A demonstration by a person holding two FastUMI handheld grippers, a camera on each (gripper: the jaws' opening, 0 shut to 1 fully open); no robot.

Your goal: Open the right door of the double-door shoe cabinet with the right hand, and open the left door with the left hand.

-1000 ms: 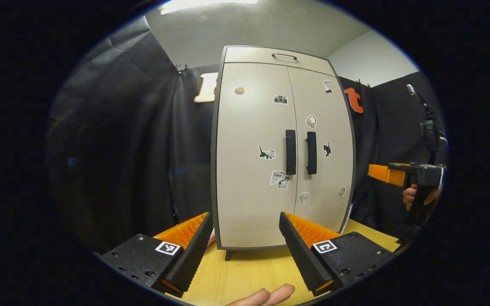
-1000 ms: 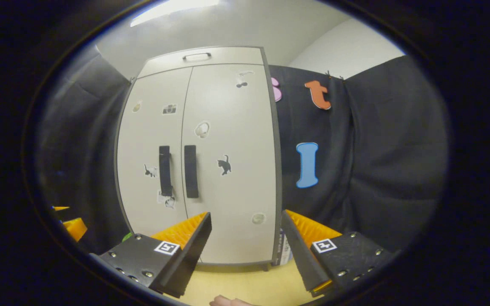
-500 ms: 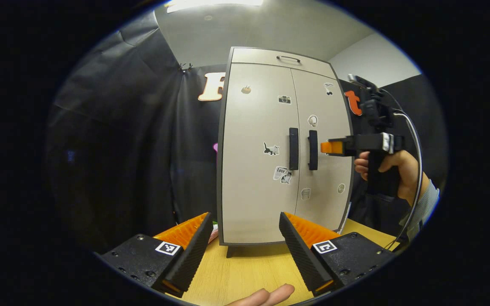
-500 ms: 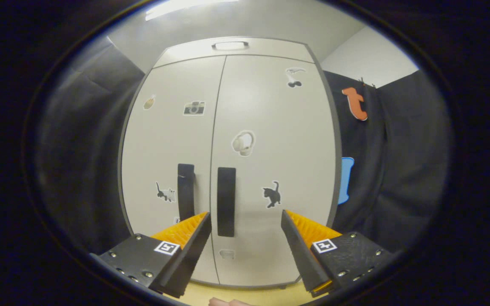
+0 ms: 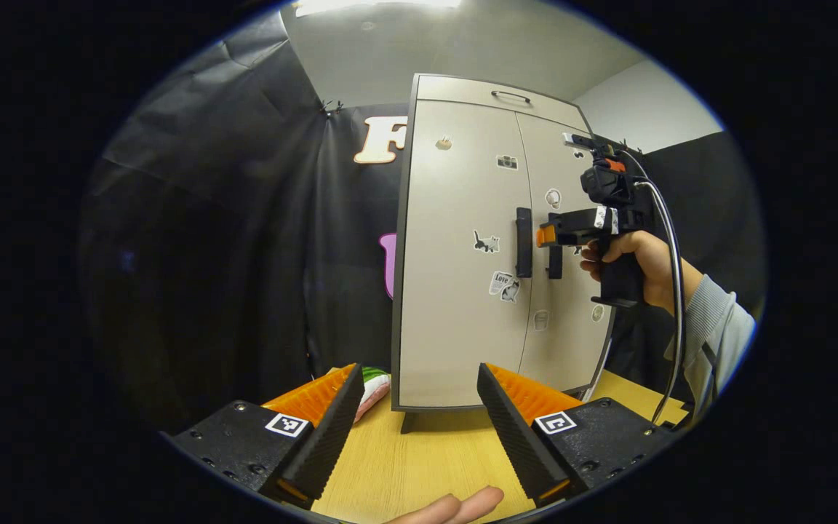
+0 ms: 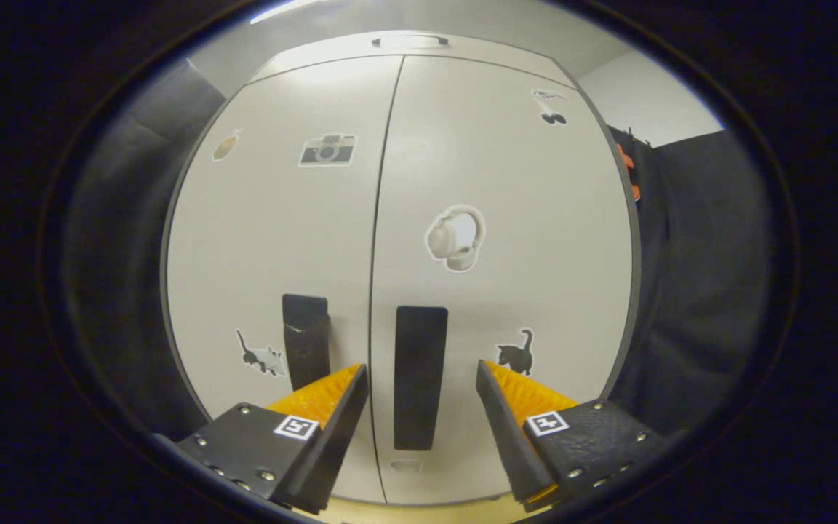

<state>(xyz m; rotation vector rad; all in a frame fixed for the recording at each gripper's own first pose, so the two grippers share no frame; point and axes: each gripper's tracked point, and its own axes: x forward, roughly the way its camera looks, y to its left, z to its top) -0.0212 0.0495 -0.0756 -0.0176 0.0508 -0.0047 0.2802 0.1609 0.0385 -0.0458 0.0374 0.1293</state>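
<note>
in the left gripper view my left tongs (image 5: 415,429) sit low over the worktop (image 5: 419,466), jaws wide apart with nothing between them, well back from the shoe cabinet (image 5: 463,291). a fingertip (image 5: 455,506) shows at the bottom edge. something green and pink (image 5: 374,386) lies on the worktop just beside the cabinet's left side. the cabinet stands upright toward the far edge of the worktop, both doors shut. the left door (image 5: 455,255) carries stickers and a dark upright left handle (image 5: 524,232) at its inner edge. just past it the right tongs (image 5: 546,235) are up at the right handle (image 5: 554,260), held by a hand (image 5: 633,258) in a grey sleeve (image 5: 713,327), with a cable (image 5: 673,291) trailing down. i cannot tell from here whether they touch the handle.

in the right gripper view the left door (image 6: 281,240) and its handle (image 6: 306,342) come first, then the seam, then the right door (image 6: 506,218) with the right handle (image 6: 419,375) standing between my right tongs (image 6: 423,429). the jaws are spread, one either side of the handle, with a gap on both sides, so nothing is clamped. a headphone sticker (image 6: 455,238) sits above the handle, a cat sticker (image 6: 515,354) to its right.
</note>
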